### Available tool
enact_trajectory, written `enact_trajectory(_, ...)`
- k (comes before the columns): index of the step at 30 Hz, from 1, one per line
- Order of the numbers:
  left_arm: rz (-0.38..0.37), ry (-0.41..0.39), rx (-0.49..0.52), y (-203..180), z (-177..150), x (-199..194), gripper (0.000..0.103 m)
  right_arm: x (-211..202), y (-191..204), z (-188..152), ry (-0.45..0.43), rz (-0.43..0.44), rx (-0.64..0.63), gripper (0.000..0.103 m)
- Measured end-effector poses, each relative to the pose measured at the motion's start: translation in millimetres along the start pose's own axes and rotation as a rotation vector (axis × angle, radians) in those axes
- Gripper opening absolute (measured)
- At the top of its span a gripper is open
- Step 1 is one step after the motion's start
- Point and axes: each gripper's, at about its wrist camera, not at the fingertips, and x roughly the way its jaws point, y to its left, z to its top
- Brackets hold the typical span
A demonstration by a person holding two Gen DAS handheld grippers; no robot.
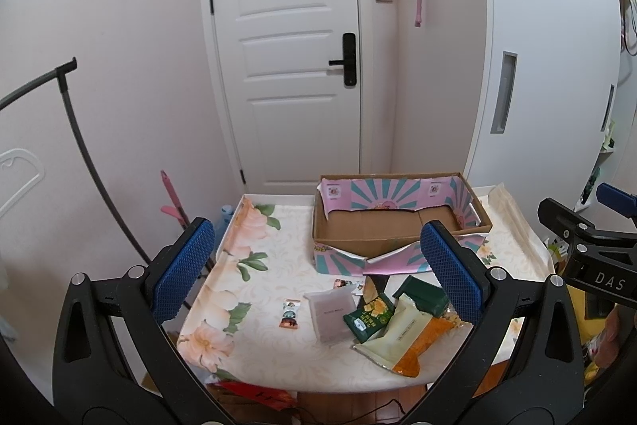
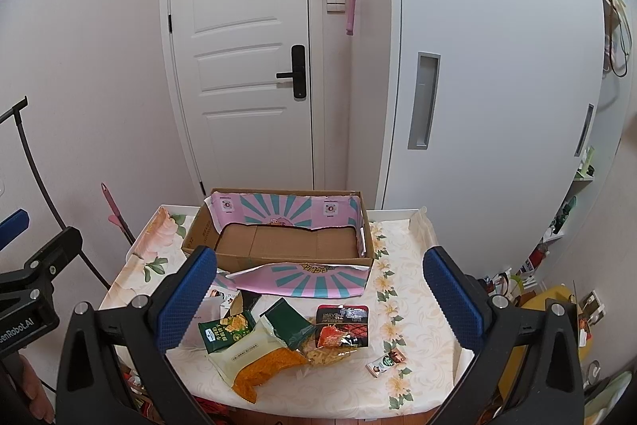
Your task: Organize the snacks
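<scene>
An open cardboard box with a torn pink and teal liner stands at the back of the floral-cloth table; nothing shows inside it. In front of it lies a loose heap of snacks: a green packet, a cream and orange bag, a dark green pack and a red and black pack. A small bar lies apart to the right. The left wrist view also shows a translucent pouch and a small bar. My left gripper and right gripper hover open above the table's near edge, holding nothing.
A white door and a sliding cabinet door stand behind the table. A black curved rack and a pink handle are to the left. Cluttered shelves and a yellow object are to the right. A hand shows at lower left.
</scene>
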Motion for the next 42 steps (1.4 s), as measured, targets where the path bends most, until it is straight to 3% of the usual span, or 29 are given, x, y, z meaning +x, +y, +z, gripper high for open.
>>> enact_trajectory(34,0.018,-0.006,-0.013,1,0,-4,0.102,-1,-1,-1,0.000,0.001,0.004,0.103)
enact_trajectory(42,0.068,0.073,-0.055,33,-14,10,0.102,8,-11,-4,0.037,0.018,0.013,0.103)
